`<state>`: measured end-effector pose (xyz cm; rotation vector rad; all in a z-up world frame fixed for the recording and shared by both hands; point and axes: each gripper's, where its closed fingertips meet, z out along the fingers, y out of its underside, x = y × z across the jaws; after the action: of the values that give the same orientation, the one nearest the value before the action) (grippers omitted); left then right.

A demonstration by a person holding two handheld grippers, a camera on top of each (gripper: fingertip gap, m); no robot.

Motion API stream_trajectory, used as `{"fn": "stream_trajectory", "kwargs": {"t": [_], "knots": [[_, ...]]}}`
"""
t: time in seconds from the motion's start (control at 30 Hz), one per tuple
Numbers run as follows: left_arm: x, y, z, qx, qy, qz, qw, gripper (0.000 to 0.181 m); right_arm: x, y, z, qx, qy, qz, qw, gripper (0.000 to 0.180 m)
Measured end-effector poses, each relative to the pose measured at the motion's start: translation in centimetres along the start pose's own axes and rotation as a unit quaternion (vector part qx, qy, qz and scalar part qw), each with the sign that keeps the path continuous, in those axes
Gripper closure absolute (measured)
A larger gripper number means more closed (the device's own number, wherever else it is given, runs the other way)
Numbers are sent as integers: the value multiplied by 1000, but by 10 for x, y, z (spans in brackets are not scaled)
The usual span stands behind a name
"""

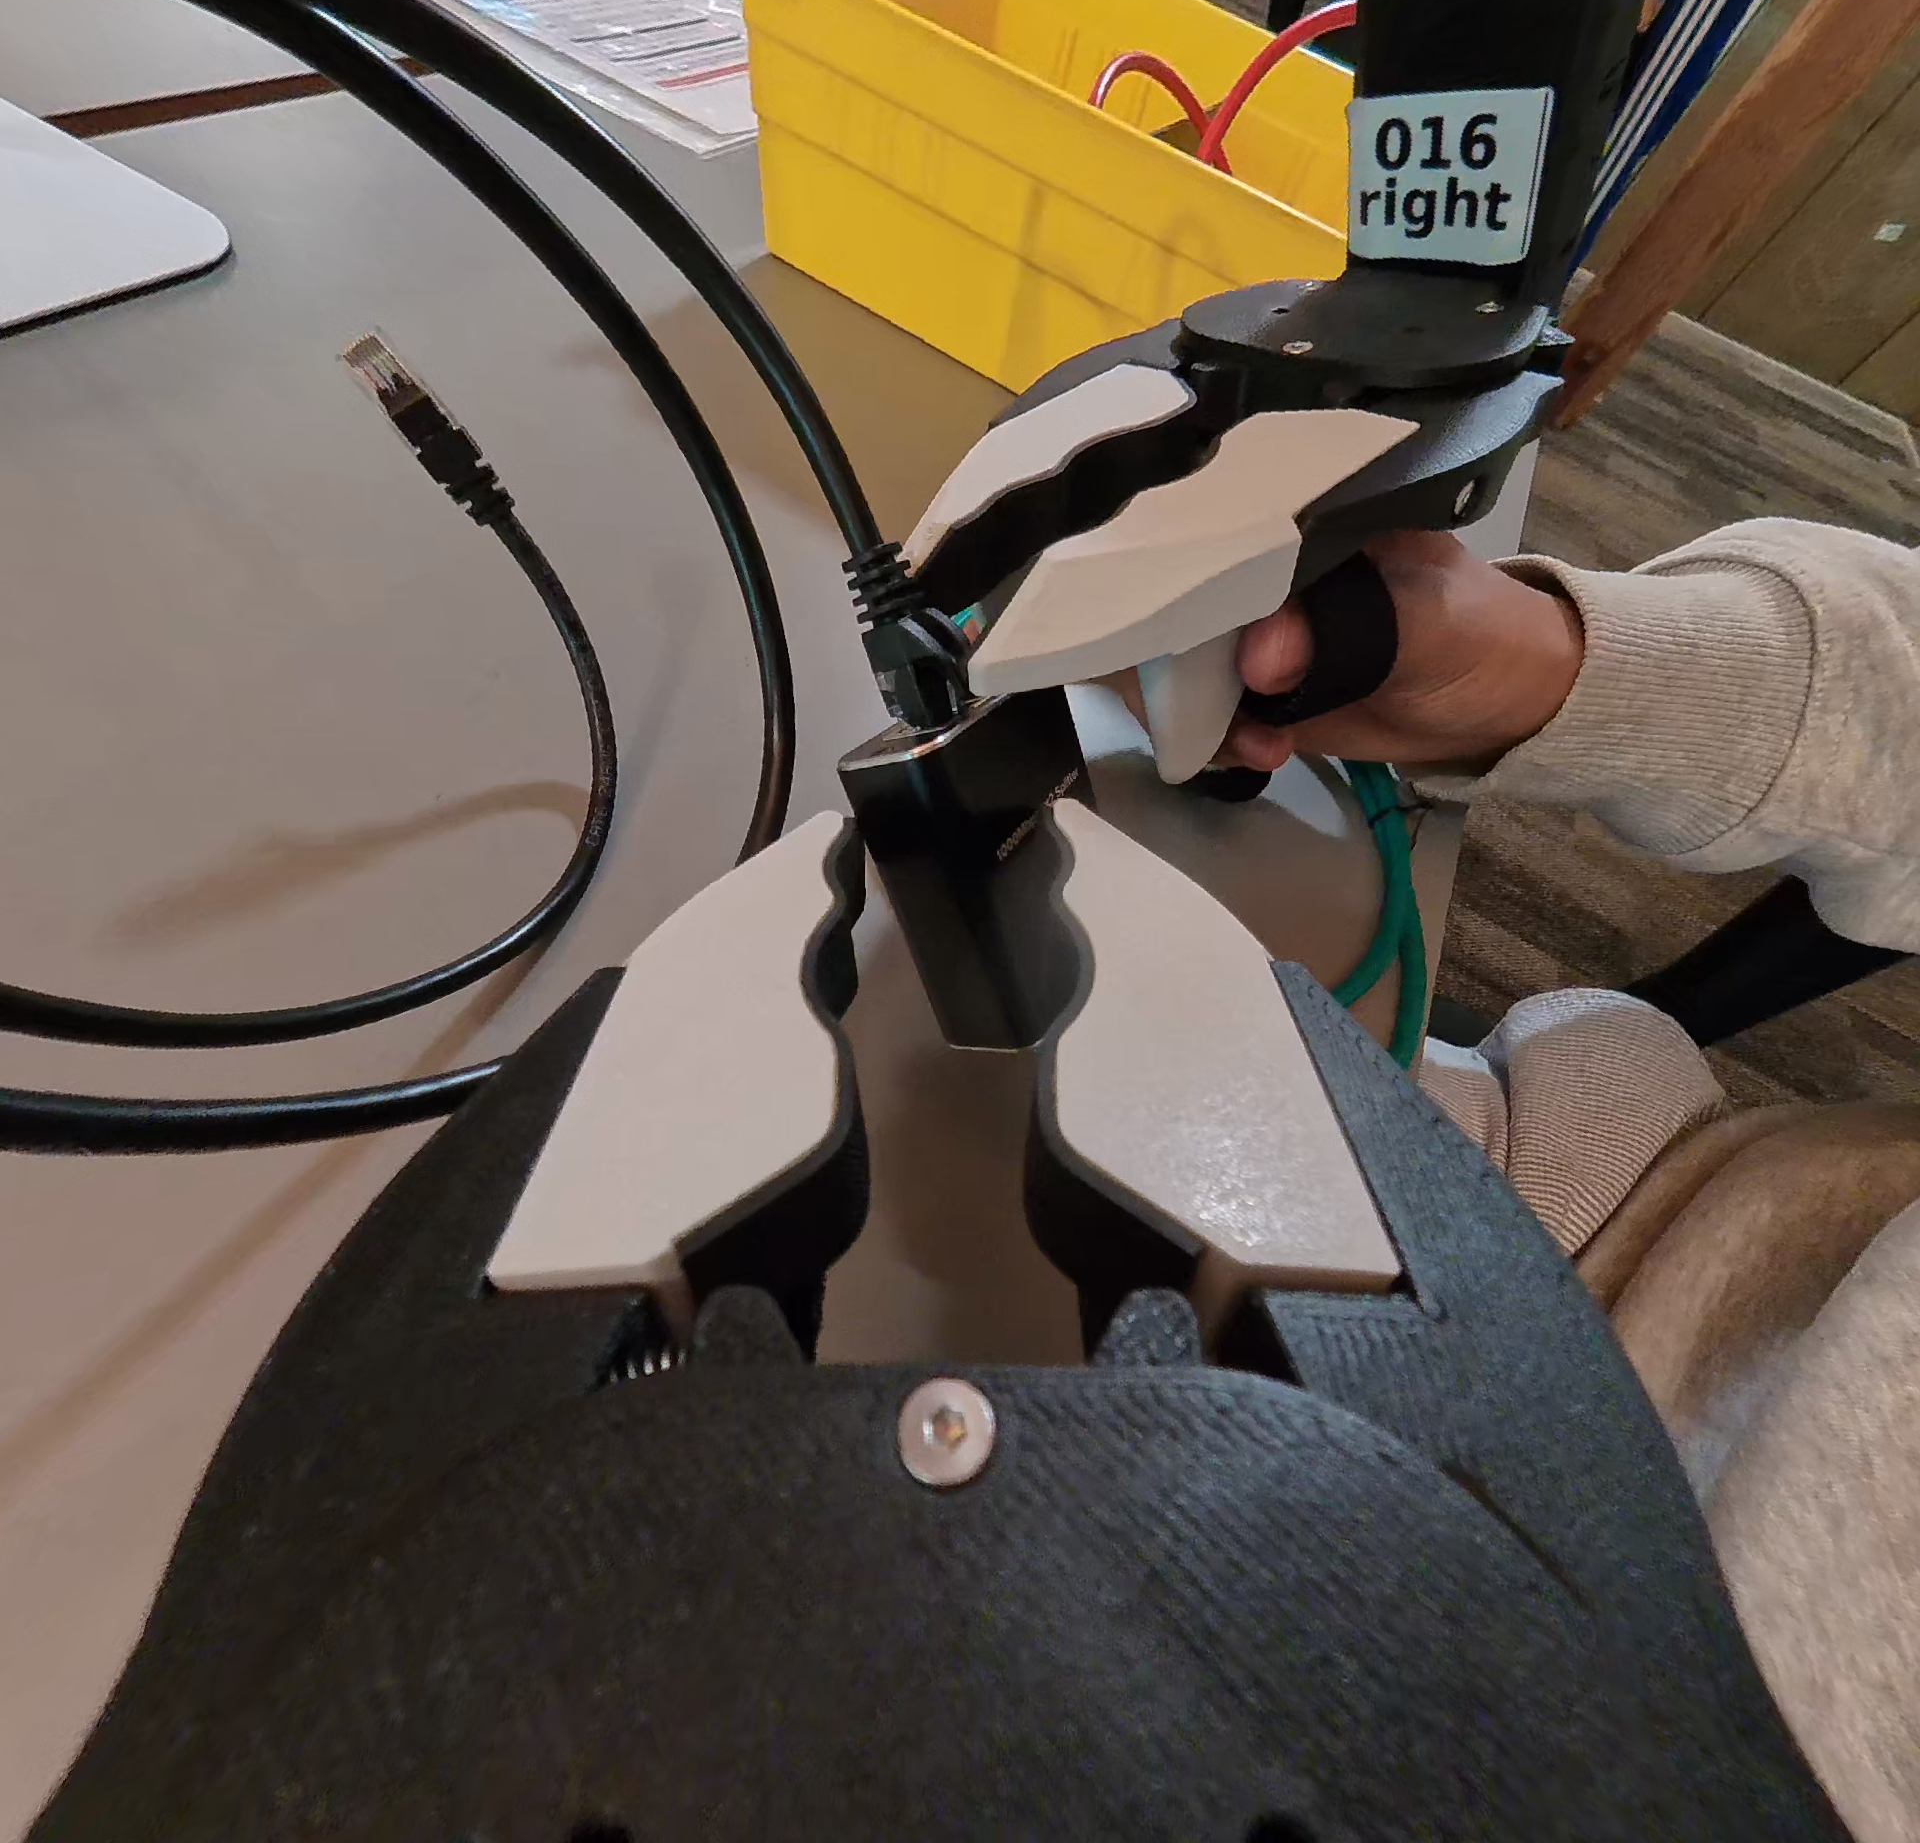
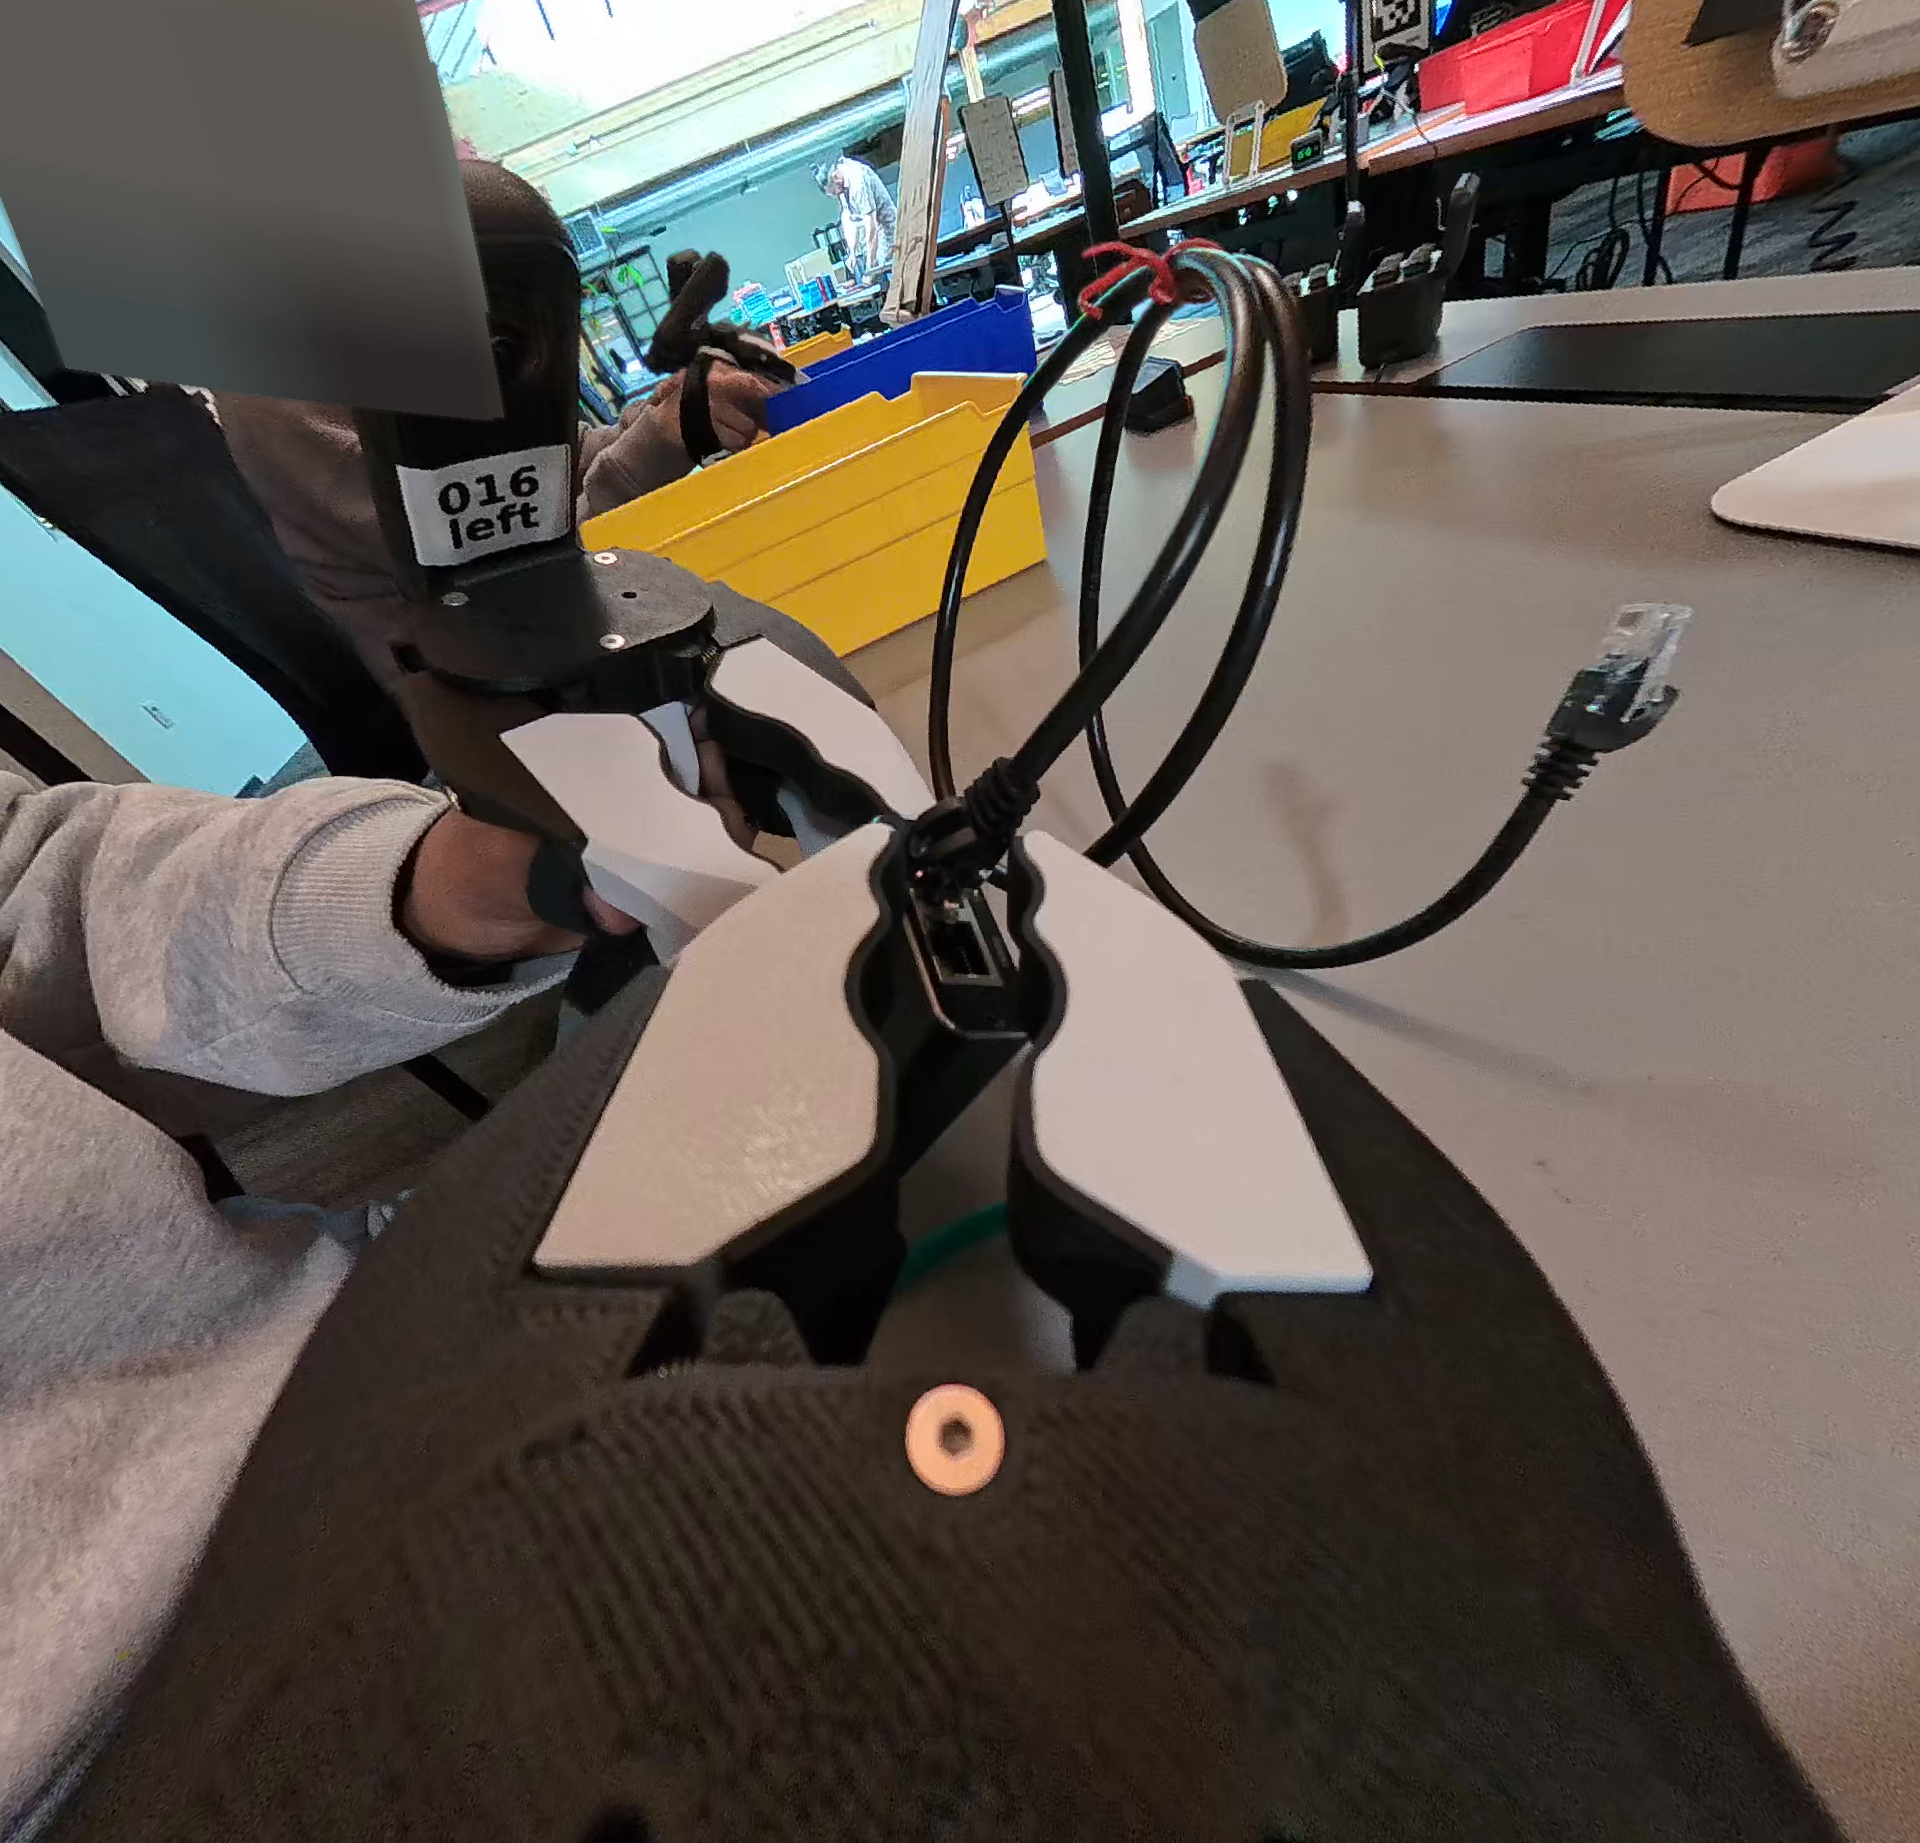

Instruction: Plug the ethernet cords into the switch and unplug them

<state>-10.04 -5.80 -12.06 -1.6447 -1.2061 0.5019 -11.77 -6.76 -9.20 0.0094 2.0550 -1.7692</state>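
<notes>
The left gripper (image 1: 961,858) has its jaws clamped on the black switch (image 1: 971,837), bracing it port-up above the table (image 1: 312,650). The right gripper (image 2: 951,863) has its jaws pinching a plug (image 2: 940,843) at a port, likely to seat or pull it. A spare plug (image 2: 1621,671) lies loose nearby. Whether the pinched plug's latch is engaged is hidden.

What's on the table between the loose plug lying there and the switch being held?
In the left wrist view, only loops of black cable cross the bare table between the loose plug and the switch.
</notes>
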Motion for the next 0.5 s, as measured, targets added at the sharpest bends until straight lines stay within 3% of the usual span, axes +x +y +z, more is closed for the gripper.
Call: {"fn": "stream_trajectory", "kwargs": {"t": [0.5], "knots": [[0, 1, 4, 5, 1, -8, 1000, 147, 3, 5, -1, -29, 36, -49, 998, 159]]}}
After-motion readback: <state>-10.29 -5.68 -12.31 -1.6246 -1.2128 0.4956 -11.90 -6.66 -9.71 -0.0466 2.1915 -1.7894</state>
